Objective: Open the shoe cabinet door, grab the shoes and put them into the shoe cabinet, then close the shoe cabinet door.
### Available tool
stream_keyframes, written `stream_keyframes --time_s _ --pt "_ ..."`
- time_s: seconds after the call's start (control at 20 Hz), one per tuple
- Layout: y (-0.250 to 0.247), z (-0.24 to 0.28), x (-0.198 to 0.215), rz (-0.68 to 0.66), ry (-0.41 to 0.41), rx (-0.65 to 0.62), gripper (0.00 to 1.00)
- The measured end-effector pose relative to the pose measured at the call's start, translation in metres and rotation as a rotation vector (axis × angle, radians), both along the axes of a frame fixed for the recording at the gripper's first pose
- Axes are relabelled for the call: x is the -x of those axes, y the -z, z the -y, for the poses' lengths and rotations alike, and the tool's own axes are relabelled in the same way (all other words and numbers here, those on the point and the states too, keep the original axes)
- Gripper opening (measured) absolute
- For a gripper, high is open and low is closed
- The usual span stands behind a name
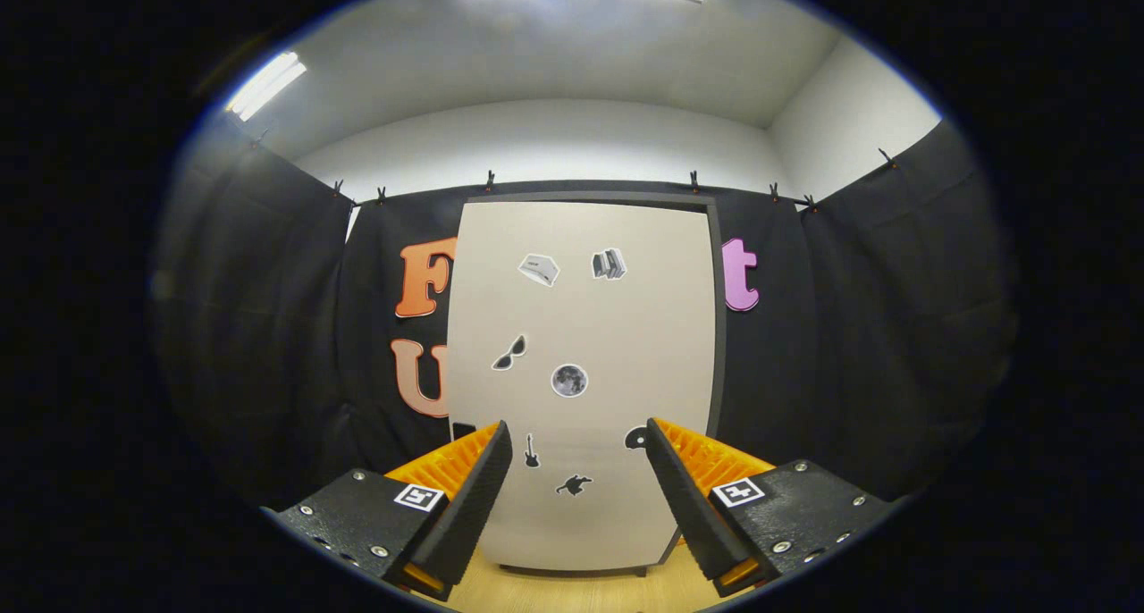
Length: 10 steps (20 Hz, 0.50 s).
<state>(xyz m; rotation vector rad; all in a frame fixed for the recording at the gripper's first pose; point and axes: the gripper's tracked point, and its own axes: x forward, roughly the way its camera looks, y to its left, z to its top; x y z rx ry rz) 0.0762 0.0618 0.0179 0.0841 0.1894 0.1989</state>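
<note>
A tall shoe cabinet stands upright straight ahead, beyond my fingers. Its pale beige door is closed and carries several small stickers. A dark side panel shows along the cabinet's right edge. My gripper is open, its two fingers spread wide with nothing between them, pointing at the lower part of the door from a short distance away.
Black cloth walls surround the cabinet on the left, right and behind. A strip of light wooden floor lies under the cabinet's foot, between my fingers. White ceiling and lamps are overhead.
</note>
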Motion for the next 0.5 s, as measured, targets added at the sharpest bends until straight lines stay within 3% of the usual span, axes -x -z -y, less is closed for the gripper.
stream_keyframes --time_s 0.5 --pt "-0.007 0.025 0.012 0.005 0.063 0.045 0.94"
